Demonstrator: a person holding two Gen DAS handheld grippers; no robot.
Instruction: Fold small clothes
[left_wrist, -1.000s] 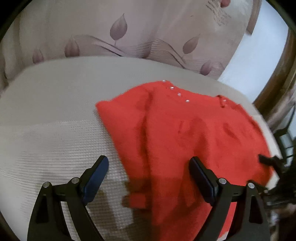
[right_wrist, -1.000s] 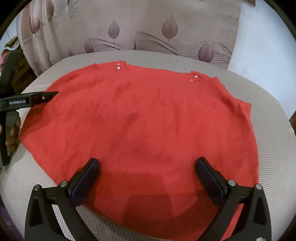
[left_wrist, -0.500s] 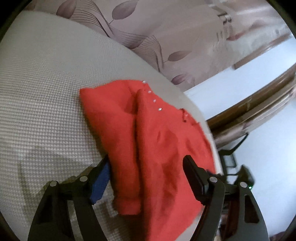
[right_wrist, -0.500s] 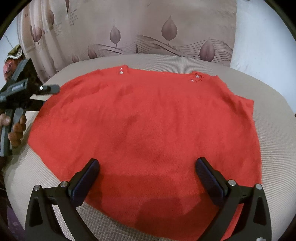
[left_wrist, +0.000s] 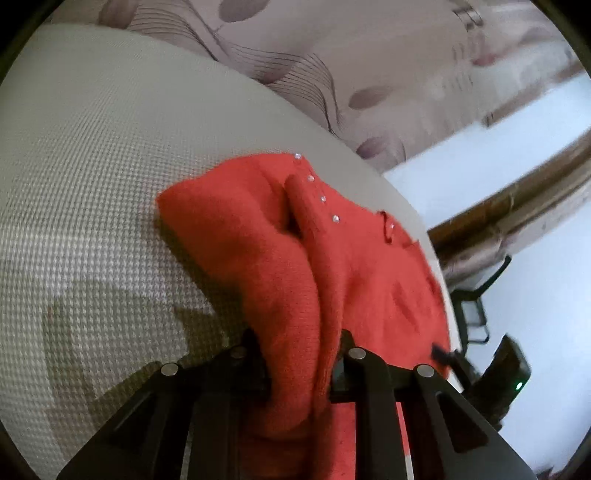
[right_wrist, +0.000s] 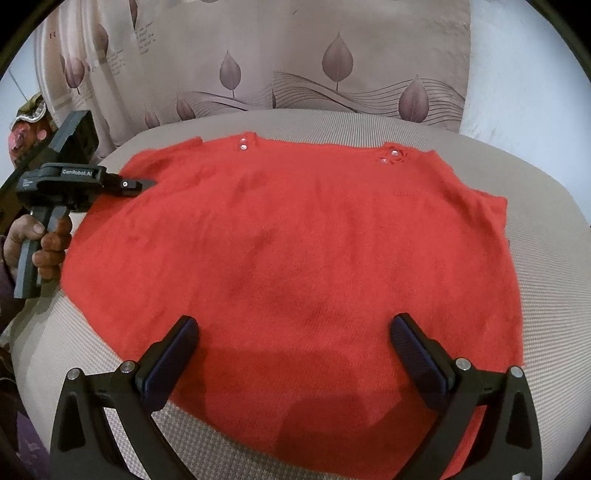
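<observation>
A red sweater (right_wrist: 295, 266) lies spread flat on a round grey cushion (right_wrist: 546, 229). It covers most of the cushion, and its left side reaches the cushion's left edge. Small shiny studs (right_wrist: 243, 144) sit along its far edge.

The left gripper (left_wrist: 301, 363) is closing on a bunched fold of the sweater's left side. The red cloth fills the gap between its jaws and hides the pads. The cloth below them is cut off by the picture's bottom edge. A hand (right_wrist: 40, 247) holds this gripper at the cushion's left edge, partly cut off.

The right gripper (right_wrist: 295, 362) hangs over the sweater's near edge with its jaws wide apart, holding nothing. The leafy curtain (right_wrist: 332, 59) behind looks blurry in the left view.
</observation>
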